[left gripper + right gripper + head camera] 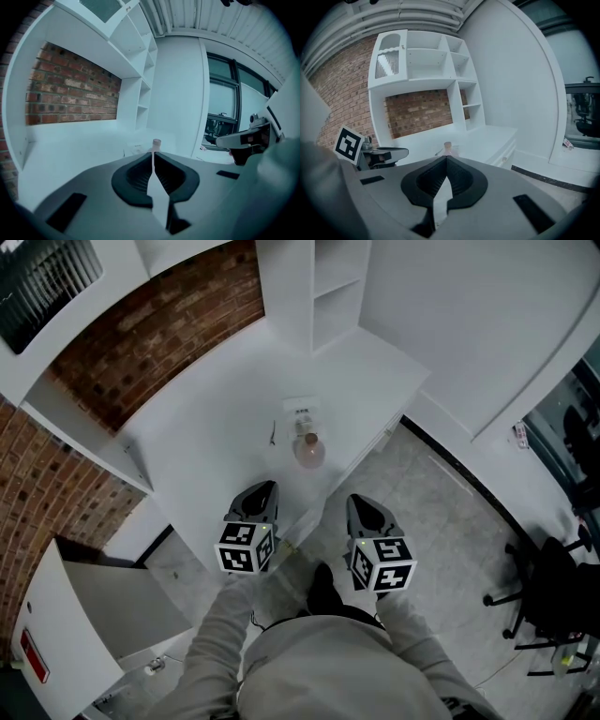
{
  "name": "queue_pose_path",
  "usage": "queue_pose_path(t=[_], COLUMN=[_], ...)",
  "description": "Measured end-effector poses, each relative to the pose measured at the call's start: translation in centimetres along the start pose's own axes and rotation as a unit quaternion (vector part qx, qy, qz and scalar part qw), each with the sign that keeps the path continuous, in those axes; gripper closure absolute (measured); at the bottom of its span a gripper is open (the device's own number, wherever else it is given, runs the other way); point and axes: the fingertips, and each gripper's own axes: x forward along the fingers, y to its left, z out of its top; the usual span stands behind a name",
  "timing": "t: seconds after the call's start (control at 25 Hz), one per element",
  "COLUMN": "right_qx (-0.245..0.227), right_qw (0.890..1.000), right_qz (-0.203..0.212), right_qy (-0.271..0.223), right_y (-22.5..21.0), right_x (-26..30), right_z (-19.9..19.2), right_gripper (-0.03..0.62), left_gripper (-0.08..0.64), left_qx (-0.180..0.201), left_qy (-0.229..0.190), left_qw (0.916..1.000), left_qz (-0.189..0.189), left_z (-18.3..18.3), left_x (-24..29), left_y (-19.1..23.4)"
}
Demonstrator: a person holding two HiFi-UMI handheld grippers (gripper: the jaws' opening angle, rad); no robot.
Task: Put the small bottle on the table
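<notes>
Head view looks steeply down on a white tabletop [216,427] with the bottle [308,448] standing upright on it, near the front edge and just in front of a small white card [301,412] that lies flat. The bottle has a round pinkish body and a lighter cap. A thin dark object [273,434] lies just left of it; what it is cannot be told. The left tongs [265,487] and the right tongs [362,503] are held side by side over the front edge of the tabletop, both pointing toward the bottle and both apart from it, with grey sleeves [220,634] behind them. In the left gripper view the left tongs [153,154] have their jaws pressed together with nothing between them, and the bottle's cap [156,143] shows just above the tips, further off on the tabletop. In the right gripper view the right tongs [446,159] are likewise closed at the tips and empty, with the bottle [448,148] beyond them. A brick wall [159,334] backs the tabletop, white shelves [330,287] rise at its far right, and a black chair [553,596] stands on the floor at the right.
</notes>
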Motion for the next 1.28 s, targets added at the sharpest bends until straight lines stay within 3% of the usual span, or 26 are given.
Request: queue_pose_path(t=[0.56,0.76,1.08,1.28], right_qx=[-0.005,-0.01,-0.021,-0.024], right_qw=[1.0,1.0,0.999,0.999], right_qz=[0.018,0.023,0.027,0.028], right_qy=[-0.001,0.003,-0.003,-0.004], right_y=[0.9,1.1,1.3,1.1], right_x=[0.0,-0.2,-0.4,-0.6], right_z=[-0.2,-0.4,0.0,0.1], right_gripper=[0.565,0.565,0.565,0.565], left_gripper=[0.538,0.538,0.538,0.537], left_qx=[-0.016,-0.004,0.006,-0.018], left_qy=[-0.003,-0.01,-0.014,-0.014], left_qw=[0.9994,0.9994,0.9994,0.9996], left_qz=[0.03,0.034,0.03,0.015], left_z=[-0.7,-0.2,0.3,0.4], left_x=[-4.0,-4.4,-4.3,-4.1], left_y=[1.4,1.2,0.8,0.3])
